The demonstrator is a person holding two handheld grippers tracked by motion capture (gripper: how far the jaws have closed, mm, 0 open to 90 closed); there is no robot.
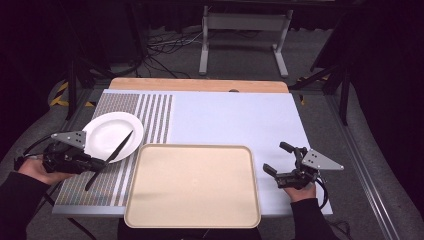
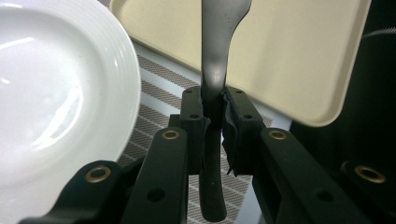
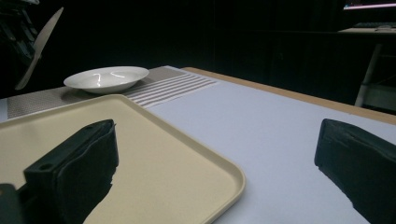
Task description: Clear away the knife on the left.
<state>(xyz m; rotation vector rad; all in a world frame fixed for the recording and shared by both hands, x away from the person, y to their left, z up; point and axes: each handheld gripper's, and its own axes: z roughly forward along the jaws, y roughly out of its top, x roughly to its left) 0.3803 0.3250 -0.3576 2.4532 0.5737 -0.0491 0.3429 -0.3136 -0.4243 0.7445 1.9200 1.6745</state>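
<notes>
1. a knife (image 1: 111, 157) is clamped in the left tool (image 1: 95, 164), slanted over the white plate (image 1: 107, 131) rim at the worktop's nine o'clock.
2. the right tool (image 1: 276, 159) is held apart, with nothing between, at four o'clock beside the beige tray (image 1: 192, 187).

The table (image 1: 235, 115) is seen from above and from the person's side in the high view, faced forward and down, far enough for the whole top. The left gripper view is set very close, looked along its jaws over the plate (image 2: 56, 93) toward the tray (image 2: 289, 51). The right gripper view is held low, near the table's right, faced left across it. Plate and tray are shared by all three views.
</notes>
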